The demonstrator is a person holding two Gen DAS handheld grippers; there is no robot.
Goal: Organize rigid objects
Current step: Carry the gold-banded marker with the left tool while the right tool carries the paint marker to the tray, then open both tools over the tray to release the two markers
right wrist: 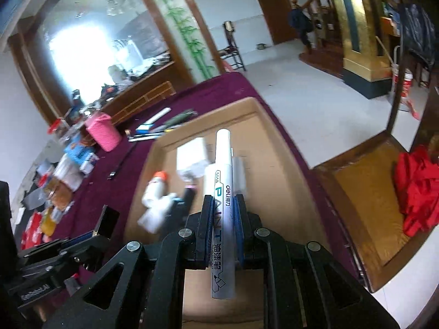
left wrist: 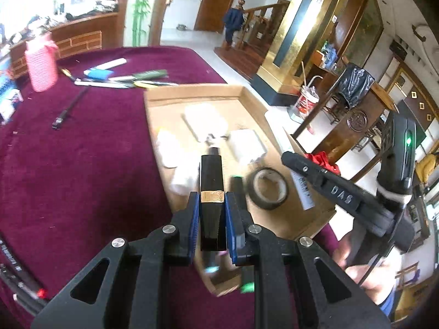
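Observation:
My left gripper point(left wrist: 211, 200) is shut on a black tube with a gold band point(left wrist: 211, 181), held over the cardboard tray point(left wrist: 192, 93). In the tray lie white boxes point(left wrist: 204, 122), a white bottle and a roll of dark tape point(left wrist: 270, 187). My right gripper point(right wrist: 222, 205) is shut on a white paint marker point(right wrist: 223, 192), which points out over the same tray point(right wrist: 241, 104). In the left wrist view the right gripper point(left wrist: 323, 175) shows at the tray's right side. The black tube point(right wrist: 108, 218) shows at the lower left of the right wrist view.
The maroon tablecloth point(left wrist: 82, 164) carries several pens point(left wrist: 123, 79), a black cable point(left wrist: 68, 109) and a pink basket point(left wrist: 41, 63) beyond the tray. Packets crowd the table's left side point(right wrist: 68, 164). A wooden chair with red cloth point(right wrist: 417, 192) stands right of the table.

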